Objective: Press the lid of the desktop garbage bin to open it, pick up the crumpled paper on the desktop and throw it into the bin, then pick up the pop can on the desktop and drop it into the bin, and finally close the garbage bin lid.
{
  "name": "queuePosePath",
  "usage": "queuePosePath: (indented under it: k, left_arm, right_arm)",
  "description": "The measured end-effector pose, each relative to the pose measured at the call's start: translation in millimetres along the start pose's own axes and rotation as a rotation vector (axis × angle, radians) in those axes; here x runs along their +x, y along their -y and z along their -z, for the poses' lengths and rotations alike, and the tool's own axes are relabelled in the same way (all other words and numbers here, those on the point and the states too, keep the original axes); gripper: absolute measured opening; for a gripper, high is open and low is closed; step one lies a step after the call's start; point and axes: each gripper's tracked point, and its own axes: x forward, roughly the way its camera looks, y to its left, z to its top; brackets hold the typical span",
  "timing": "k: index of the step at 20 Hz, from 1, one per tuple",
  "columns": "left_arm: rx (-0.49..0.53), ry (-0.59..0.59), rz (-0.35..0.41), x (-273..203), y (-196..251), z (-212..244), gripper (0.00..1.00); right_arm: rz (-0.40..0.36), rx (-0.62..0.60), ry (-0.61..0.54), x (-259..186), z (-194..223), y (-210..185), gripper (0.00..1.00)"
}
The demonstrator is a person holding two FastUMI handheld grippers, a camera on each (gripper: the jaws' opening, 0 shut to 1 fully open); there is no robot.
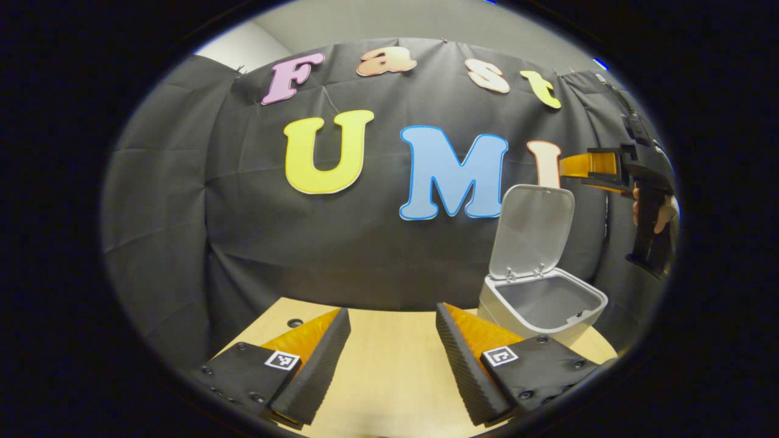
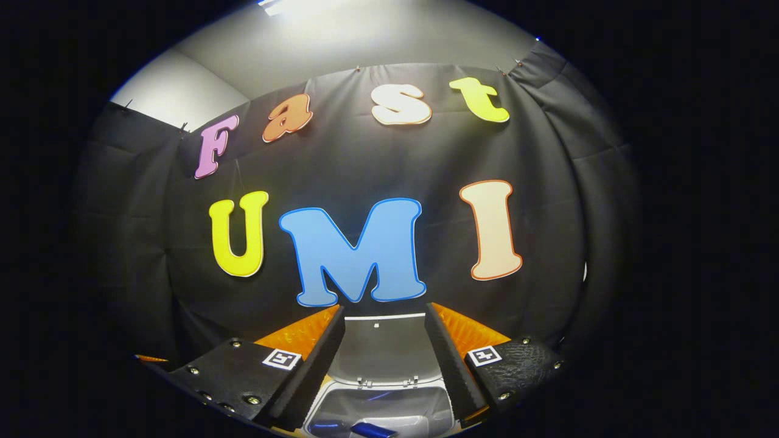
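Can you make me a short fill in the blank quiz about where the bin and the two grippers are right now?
1. The lid of the garbage bin stands ____.
2. The bin rests on the wooden ____.
3. The right gripper hovers directly ____ the open bin, with nothing between its fingers.
4. The left gripper has its fingers spread ____ over the desktop.

Missing words: open; desktop; above; apart
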Motion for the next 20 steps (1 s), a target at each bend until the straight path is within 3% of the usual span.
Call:
queuePosePath:
  k: [12, 14, 16, 19, 20]
  left_arm:
    - [-0.023, -0.025, -0.001, 4, -13, 4, 0.94]
    - [-0.031, -0.025, -0.002, 3, -16, 5, 0.92]
    - [-0.036, -0.020, -0.004, 0, -16, 3, 0.96]
    - [-0.043, -0.010, -0.005, -2, -16, 2, 0.92]
    - [-0.047, -0.006, -0.006, -4, -16, 2, 0.95]
  right_arm:
    - [0.079, -0.018, -0.019, 54, 6, 17, 0.85]
    - [0.082, -0.024, -0.045, 55, 13, 19, 0.85]
    - [0.078, -0.043, -0.055, 51, 14, 18, 0.85]
    - [0.076, -0.054, -0.078, 41, 17, 18, 0.85]
    - [0.074, -0.055, -0.085, 36, 18, 17, 0.85]
